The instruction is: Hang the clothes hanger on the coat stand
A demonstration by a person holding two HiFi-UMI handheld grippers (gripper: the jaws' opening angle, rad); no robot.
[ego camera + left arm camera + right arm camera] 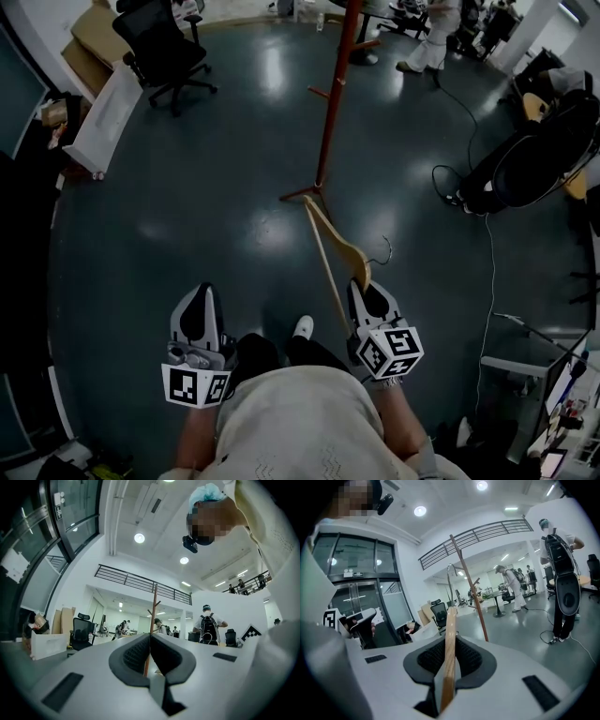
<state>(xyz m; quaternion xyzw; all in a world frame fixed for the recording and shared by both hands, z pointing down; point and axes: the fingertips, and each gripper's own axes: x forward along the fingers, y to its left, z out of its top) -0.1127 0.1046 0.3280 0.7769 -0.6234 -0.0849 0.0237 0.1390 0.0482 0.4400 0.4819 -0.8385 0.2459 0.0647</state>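
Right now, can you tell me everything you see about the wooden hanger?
The wooden hanger is pale wood with a curved top, a straight bottom bar and a thin metal hook. The right gripper is clamped on the wood near the hook, holding it in the air above the floor. Its far end reaches out towards the red coat stand. It isn't hung there yet, and nothing else touches it.

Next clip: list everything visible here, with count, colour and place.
clothes hanger: one, pale wood with metal hook, gripped low right
coat stand: one, red, standing ahead
office chair: one, black, far left
box: one, white, beside the chair
cable: one, pale, trailing at right
person: one, in white, far end
left gripper: one, white and black, jaws together, empty
right gripper: one, white and black, jaws shut on the hanger
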